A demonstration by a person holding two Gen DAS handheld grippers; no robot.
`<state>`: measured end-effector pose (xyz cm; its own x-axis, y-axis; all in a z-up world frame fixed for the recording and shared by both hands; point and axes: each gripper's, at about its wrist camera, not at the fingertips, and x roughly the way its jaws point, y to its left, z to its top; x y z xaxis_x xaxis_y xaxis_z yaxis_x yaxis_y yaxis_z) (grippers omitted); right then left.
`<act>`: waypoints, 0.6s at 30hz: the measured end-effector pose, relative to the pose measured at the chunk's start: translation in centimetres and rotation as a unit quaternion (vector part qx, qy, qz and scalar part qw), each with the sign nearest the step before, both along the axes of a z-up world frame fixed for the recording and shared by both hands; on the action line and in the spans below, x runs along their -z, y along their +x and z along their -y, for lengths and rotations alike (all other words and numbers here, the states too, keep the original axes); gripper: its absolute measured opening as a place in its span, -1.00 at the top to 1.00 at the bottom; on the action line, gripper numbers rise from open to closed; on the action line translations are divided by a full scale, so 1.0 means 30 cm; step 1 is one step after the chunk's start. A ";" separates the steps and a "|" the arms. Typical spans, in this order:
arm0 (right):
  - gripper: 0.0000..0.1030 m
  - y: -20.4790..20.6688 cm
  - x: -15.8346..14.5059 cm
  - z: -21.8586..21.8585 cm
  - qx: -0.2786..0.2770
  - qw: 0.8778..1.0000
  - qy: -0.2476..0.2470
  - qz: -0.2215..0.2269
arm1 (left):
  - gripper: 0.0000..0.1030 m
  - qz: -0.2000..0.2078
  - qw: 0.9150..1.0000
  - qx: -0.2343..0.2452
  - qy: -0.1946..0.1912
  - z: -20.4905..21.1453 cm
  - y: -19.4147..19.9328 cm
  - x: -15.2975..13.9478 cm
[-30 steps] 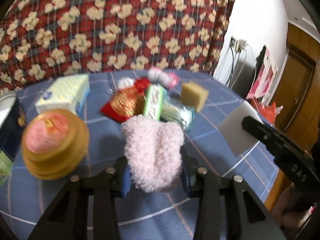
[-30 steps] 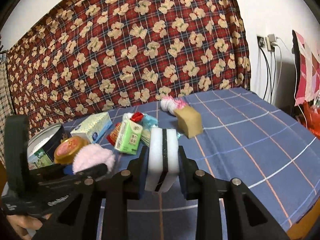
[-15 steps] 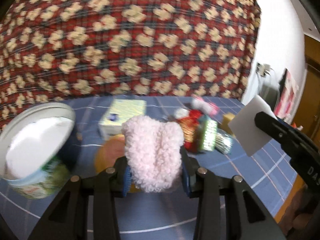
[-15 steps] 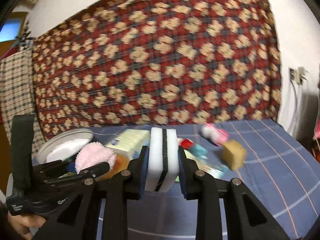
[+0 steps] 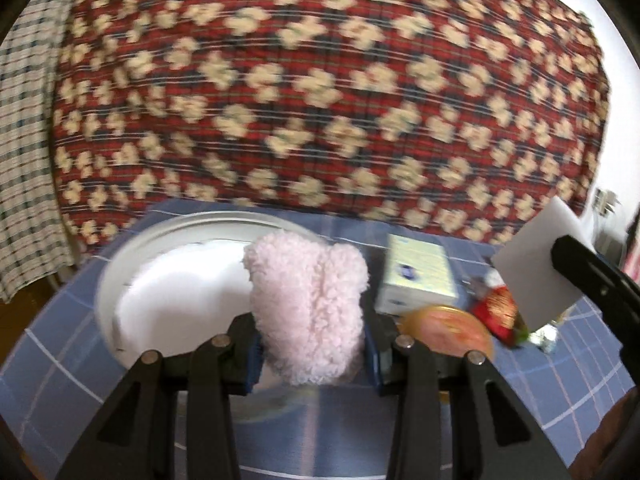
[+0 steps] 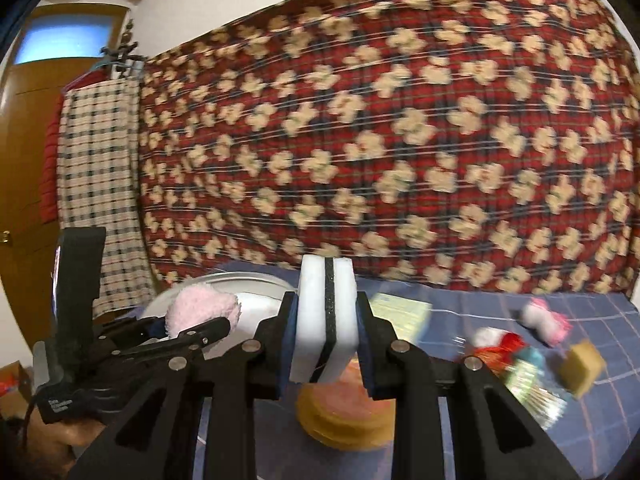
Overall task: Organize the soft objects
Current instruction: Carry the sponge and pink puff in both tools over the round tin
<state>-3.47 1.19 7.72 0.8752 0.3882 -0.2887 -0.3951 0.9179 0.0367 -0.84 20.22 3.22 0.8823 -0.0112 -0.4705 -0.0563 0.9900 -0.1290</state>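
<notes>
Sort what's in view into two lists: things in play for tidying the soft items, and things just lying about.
In play:
pink fluffy item in left gripper
white sponge in right gripper
white tub

Lying about:
tissue box
round orange tin
yellow sponge block

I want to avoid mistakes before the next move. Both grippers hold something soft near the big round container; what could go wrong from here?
1. The pink fluffy pad is gripped only near its lower part by the left gripper; it may flop or slip out.
2. The right gripper with the white sponge is close to the left one, so they could collide over the round container.
3. The orange round box lies just below and could be knocked.
</notes>
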 end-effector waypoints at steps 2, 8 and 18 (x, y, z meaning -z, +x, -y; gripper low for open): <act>0.43 0.019 0.000 -0.058 -0.014 1.000 0.000 0.006 | 0.25 -0.001 1.000 -0.024 0.006 -0.058 0.003 0.007; 0.43 0.098 0.043 -0.220 -0.041 0.999 -0.007 0.008 | 0.25 -0.010 0.997 -0.072 0.017 -0.179 0.030 0.036; 0.42 0.231 0.160 -0.410 -0.050 0.998 -0.047 -0.008 | 0.25 -0.044 0.992 -0.113 0.026 -0.274 0.118 0.104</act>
